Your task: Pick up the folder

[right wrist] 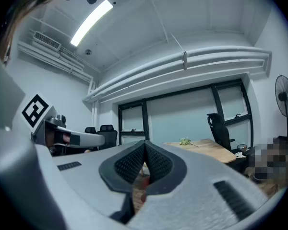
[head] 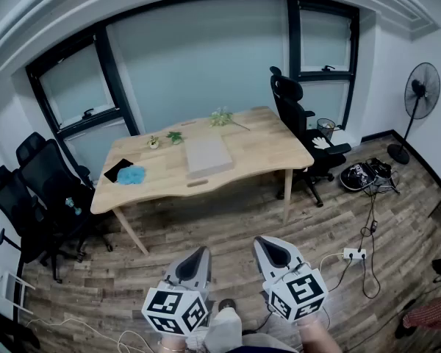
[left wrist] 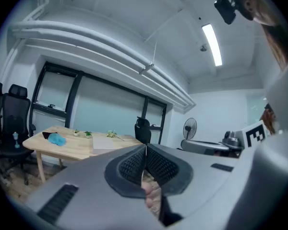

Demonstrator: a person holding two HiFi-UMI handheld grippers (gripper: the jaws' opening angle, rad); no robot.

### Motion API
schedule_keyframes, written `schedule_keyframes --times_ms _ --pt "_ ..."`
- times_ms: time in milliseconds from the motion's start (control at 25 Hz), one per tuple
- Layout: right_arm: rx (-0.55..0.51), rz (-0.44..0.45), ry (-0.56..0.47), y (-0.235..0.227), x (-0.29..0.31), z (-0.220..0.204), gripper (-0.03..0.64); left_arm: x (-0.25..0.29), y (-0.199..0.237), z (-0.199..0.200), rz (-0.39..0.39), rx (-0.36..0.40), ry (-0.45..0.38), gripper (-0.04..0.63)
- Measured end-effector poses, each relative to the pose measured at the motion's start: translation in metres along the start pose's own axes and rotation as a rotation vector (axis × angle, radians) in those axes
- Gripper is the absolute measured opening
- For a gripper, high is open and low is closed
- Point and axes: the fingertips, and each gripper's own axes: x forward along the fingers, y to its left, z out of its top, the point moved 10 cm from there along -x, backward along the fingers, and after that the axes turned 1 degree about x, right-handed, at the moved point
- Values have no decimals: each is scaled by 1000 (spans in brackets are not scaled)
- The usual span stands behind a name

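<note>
A flat grey folder [head: 207,155] lies on the middle of the wooden table [head: 272,149] across the room; it also shows as a pale slab, the folder [left wrist: 104,141], in the left gripper view. My left gripper [head: 196,254] and right gripper [head: 270,247] are held low near my body, far short of the table, both pointing toward it. Both are shut with nothing between their pads. In the left gripper view the gripper [left wrist: 145,153] has its jaws pressed together; likewise the right gripper [right wrist: 145,150] in its own view.
Small plants [head: 175,136], a green sprig [head: 222,117], a blue fluffy item [head: 131,175] and a black item [head: 117,170] sit on the table. Black office chairs [head: 40,190] stand left, another chair [head: 298,120] right. A fan [head: 419,98], cables and a power strip [head: 353,254] lie on the floor right.
</note>
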Motion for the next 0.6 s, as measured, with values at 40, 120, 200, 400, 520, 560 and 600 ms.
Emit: schedule_keyframes --times_ms 40,120,200,400,520,560,600 --pt "-5 -6 -1 -2 2 0 0 3 1 0 -3 -1 -2 6" --pt "-11 -15 0 -6 6 0 0 8 3 0 -10 1 0 6" --pt "-5 -19 11 -9 11 -1 2 14 6 -1 -18 11 12 6" --pt "5 7 39 -15 25 -4 2 27 14 -2 -6 0 13 6" --pt "15 18 37 -20 35 -4 3 35 22 -1 -3 -4 15 8" --pt "17 24 37 -22 38 -4 5 38 26 -1 -2 -8 13 8" --pt "18 31 38 -24 41 -4 5 40 29 -1 -1 -13 10 9"
